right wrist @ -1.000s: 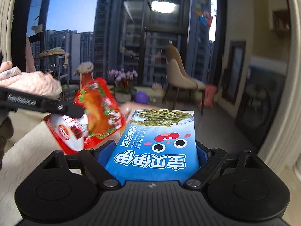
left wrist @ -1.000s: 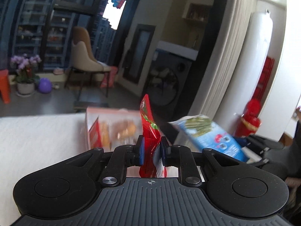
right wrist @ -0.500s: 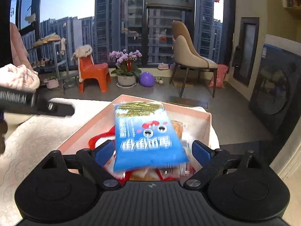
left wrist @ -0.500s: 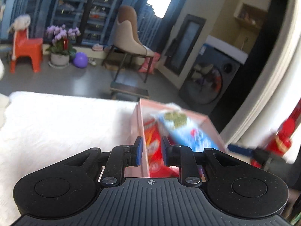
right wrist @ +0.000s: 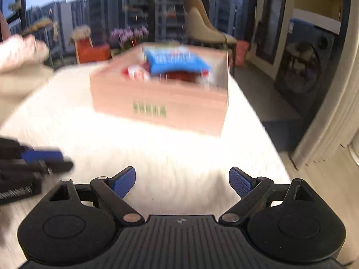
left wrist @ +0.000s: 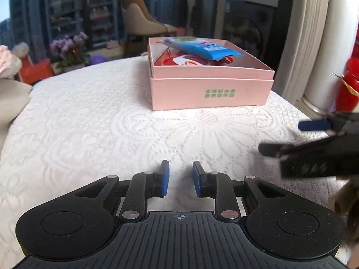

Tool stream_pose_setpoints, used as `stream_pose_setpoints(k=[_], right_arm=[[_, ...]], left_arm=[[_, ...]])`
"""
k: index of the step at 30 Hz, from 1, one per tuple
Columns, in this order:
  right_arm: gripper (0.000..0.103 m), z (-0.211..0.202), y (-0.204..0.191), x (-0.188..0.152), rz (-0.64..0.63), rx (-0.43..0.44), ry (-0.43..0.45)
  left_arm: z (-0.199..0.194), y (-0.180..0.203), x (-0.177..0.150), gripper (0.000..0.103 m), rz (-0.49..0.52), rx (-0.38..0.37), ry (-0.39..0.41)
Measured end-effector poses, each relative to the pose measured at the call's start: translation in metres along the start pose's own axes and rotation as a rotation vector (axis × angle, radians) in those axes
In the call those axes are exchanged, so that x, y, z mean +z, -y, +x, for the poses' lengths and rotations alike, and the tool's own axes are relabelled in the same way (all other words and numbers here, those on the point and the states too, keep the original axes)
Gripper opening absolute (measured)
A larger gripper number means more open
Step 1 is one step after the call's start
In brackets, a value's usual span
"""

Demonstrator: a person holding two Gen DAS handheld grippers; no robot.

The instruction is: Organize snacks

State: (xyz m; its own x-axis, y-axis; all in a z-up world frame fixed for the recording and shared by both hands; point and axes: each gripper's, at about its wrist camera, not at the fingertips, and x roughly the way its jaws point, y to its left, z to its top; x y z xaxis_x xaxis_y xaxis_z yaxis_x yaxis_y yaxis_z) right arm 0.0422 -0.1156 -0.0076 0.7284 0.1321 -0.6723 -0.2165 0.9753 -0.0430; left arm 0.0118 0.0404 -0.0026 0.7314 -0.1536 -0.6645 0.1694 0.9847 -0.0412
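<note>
A pink box (left wrist: 211, 89) stands on the white lace tablecloth (left wrist: 89, 123). A blue seaweed snack packet (left wrist: 202, 49) lies on top of red snack packets (left wrist: 186, 61) inside it. The box (right wrist: 161, 103) and the blue packet (right wrist: 175, 60) also show, blurred, in the right wrist view. My left gripper (left wrist: 179, 168) is open and empty, low over the cloth, well back from the box. My right gripper (right wrist: 181, 174) is wide open and empty, also back from the box; it shows at the right edge of the left wrist view (left wrist: 314, 139).
The table's right edge (right wrist: 264, 130) drops to the floor. A beige chair (left wrist: 139, 20), potted purple flowers (left wrist: 69, 49) and an orange stool (left wrist: 36, 71) stand beyond the table. A red object (left wrist: 347, 85) sits at the far right. The person's sleeve (right wrist: 20, 56) is at the left.
Both grippers let go of their packets into the box and pulled back toward the near side of the table. The red and blue packets now lie in the box. Both grippers have opened.
</note>
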Motion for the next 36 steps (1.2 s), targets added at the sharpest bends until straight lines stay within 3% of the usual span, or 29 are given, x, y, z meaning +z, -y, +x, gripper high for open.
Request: stream_pose_setpoints(k=[2, 4, 10, 13, 17, 36], right_arm=[[0.093, 0.001, 0.003, -0.007, 0.030, -0.008, -0.003], [0.099, 0.006, 0.010, -0.011, 0.089, -0.011, -0.011], [0.103, 0.010, 0.017, -0.013, 0.100, -0.015, -0.012], [0.103, 0.009, 0.019, -0.020, 0.078, -0.012, 0.046], [0.103, 0.010, 0.024, -0.022, 0.128, -0.047, 0.057], [0.103, 0.010, 0.025, -0.023, 0.131, -0.044, 0.060]], left_arm=[[0.000, 0.004, -0.004, 0.040, -0.032, -0.011, 0.017], [0.000, 0.007, -0.004, 0.044, -0.048, -0.026, 0.027], [0.008, 0.022, 0.002, 0.047, -0.022, 0.016, 0.069], [0.010, 0.031, 0.002, 0.048, 0.018, 0.047, 0.079], [0.011, 0.028, 0.001, 0.048, 0.004, 0.035, 0.082], [0.018, 0.035, 0.006, 0.049, 0.011, 0.068, 0.082]])
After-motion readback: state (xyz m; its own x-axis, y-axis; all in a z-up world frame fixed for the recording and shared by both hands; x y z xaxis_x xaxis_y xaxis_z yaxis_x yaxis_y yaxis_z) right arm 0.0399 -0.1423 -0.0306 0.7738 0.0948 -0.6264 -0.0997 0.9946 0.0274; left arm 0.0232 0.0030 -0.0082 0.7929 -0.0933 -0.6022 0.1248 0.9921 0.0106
